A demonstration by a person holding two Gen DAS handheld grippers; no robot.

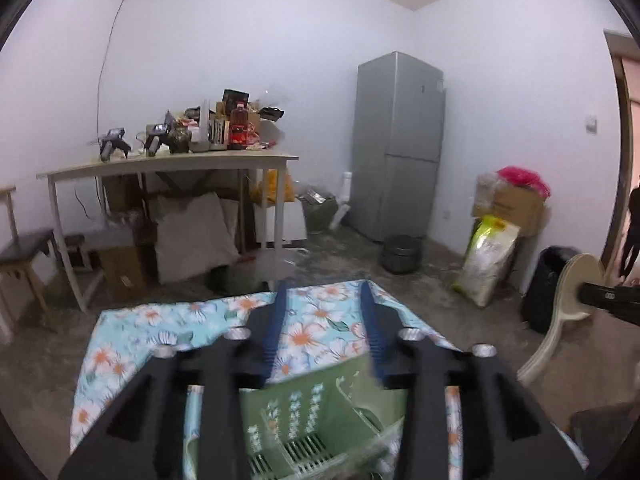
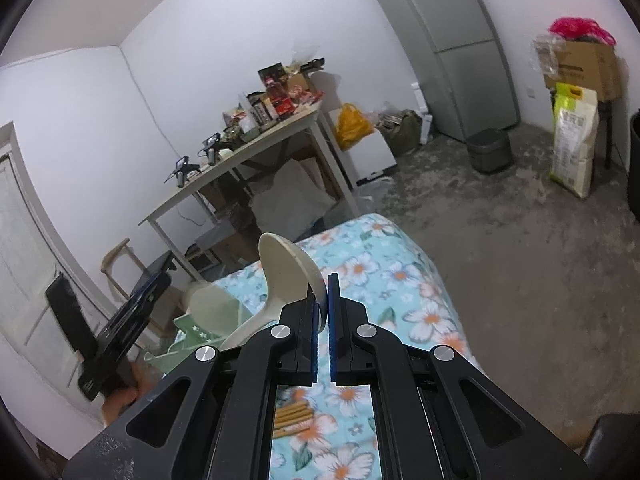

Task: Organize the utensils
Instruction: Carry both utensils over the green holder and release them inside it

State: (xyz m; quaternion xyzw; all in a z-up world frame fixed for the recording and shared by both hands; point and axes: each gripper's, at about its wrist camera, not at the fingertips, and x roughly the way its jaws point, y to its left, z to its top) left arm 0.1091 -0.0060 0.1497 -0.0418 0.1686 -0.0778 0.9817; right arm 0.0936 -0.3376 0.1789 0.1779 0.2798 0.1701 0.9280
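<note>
— Flowered cloth (image 1: 120, 344) covers the work surface; what sits nearest?

— A green basket (image 1: 316, 420) right under the left gripper (image 1: 324, 292), whose fingers stand spread with nothing between them.

— And the spoon (image 2: 286, 268)?

— Pinched at the bowl's edge by the right gripper (image 2: 323, 300), lifted over the cloth. It looks light, stiff and slick; I'd hold nearer the handle. Beyond stand a cluttered table (image 1: 172, 164) and fridge (image 1: 400, 144).

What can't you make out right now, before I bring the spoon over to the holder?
- Left wrist view: green holder is blurred and its contents hidden behind the left gripper.
- Right wrist view: spoon handle end hidden behind the right gripper.
- Wooden sticks partly covered by the gripper frame.
</note>
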